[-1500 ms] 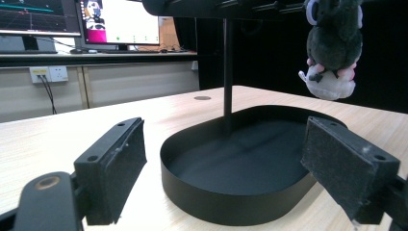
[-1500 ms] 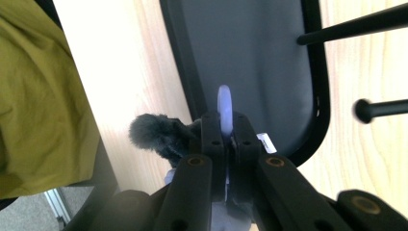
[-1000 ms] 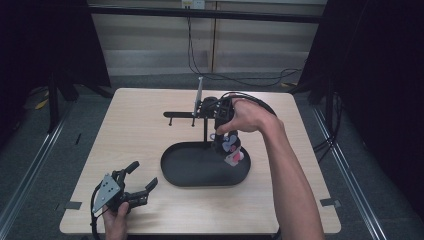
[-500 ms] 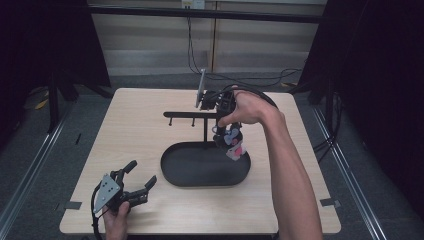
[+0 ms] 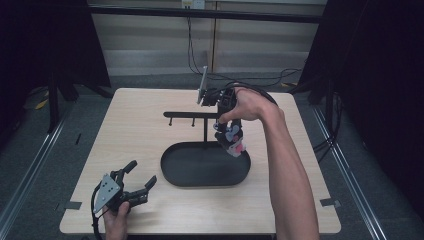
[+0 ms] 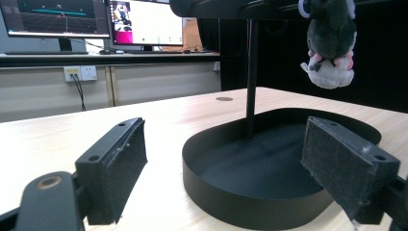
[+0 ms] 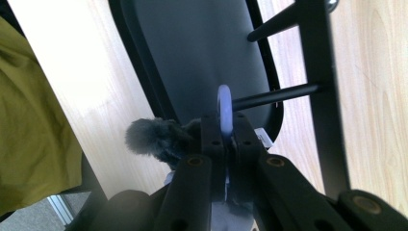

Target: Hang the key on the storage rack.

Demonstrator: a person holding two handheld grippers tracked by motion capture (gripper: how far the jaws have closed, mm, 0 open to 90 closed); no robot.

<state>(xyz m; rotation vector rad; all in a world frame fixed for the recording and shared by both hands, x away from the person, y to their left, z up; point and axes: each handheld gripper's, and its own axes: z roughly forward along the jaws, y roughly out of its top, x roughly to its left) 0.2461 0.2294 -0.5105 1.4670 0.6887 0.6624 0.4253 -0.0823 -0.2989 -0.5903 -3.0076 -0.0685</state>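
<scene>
Item: grey plush keychain (image 5: 231,141), white ring (image 7: 223,111) clenched in right gripper (image 5: 224,131) fingers, ring at a stand peg (image 7: 276,96) tip above the black tray (image 5: 185,175). Hanging unfinished, release pending. Left gripper (image 5: 139,180): released, resting on bench (image 5: 125,130).

One plush toy (image 5: 231,141) with one pale ring (image 7: 224,109), one black stand (image 5: 205,116) with perhaps three pegs, one oval tray (image 5: 176,172), two grippers (image 5: 134,184) (image 5: 227,131), two monitors (image 6: 53,18), one table (image 5: 130,130)
</scene>
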